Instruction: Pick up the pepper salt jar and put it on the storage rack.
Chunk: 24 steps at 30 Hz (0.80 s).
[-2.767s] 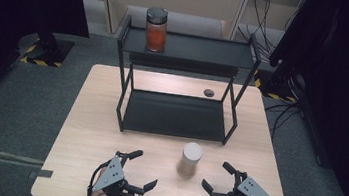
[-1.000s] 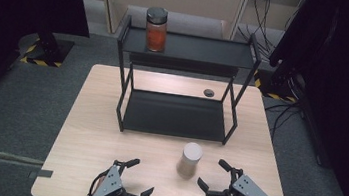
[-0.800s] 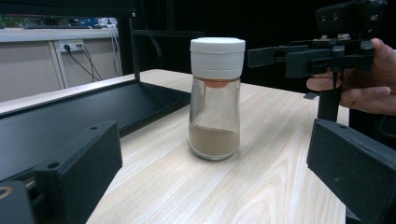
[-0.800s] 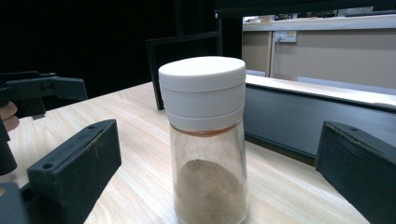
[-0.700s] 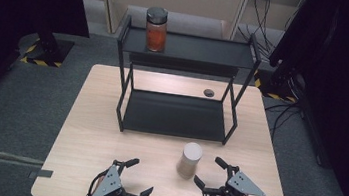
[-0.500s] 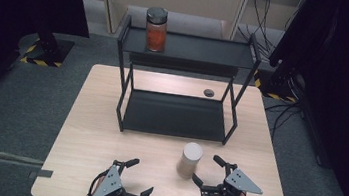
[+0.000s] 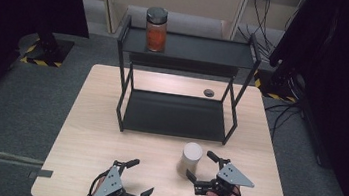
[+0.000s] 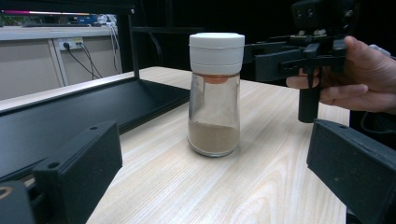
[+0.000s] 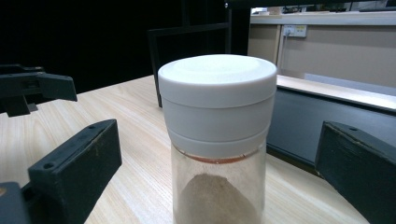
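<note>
No text, label, brand or number is showing legibly on anything here. The shaker [image 8: 214,93] is carrying no print on its white cap or glass. The jar [image 7: 155,29] on the rack's top shelf is showing an orange band, but any wording on it is coming out too small and blurred to read. The one sign-like mark is the yellow-and-black hazard striping [image 7: 42,61] lying along the edges of dark base plates on the floor, left of the table, and it is bearing no words.
</note>
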### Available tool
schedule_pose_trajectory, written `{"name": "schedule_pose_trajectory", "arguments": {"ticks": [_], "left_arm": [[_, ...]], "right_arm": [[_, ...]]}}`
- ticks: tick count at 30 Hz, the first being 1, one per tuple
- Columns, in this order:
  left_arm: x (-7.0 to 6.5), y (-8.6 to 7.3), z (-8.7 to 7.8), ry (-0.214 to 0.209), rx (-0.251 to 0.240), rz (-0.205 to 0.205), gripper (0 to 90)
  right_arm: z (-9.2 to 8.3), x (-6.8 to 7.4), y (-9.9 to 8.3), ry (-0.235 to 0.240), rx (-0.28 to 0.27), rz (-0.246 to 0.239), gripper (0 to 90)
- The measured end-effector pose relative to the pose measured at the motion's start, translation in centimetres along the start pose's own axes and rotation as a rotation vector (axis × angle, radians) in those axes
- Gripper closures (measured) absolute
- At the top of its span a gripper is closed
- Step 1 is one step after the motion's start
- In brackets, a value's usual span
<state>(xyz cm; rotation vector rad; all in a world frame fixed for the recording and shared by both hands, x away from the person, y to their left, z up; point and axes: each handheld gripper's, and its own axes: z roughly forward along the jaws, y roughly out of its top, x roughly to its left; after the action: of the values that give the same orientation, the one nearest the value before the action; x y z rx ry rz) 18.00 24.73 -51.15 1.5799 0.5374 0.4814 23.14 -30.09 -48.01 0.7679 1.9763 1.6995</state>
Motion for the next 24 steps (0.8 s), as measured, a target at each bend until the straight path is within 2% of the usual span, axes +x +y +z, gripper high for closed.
{"name": "schedule_pose_trajectory", "arguments": {"ticks": [9, 18, 24], "left_arm": [[0.0, 0.0, 0.0, 0.0, 0.001, -0.002, 3.0], [0.0, 0.0, 0.0, -0.001, 0.0, -0.002, 3.0], [0.0, 0.0, 0.0, -0.001, -0.002, -0.001, 3.0]], "right_arm": [[1.3, -0.1, 0.1, 0.008, 0.019, -0.003, 3.1], [1.9, -0.3, 0.2, 0.003, 0.038, -0.013, 11.4], [2.4, -0.3, 0.4, -0.003, 0.054, -0.02, 20.9]]}}
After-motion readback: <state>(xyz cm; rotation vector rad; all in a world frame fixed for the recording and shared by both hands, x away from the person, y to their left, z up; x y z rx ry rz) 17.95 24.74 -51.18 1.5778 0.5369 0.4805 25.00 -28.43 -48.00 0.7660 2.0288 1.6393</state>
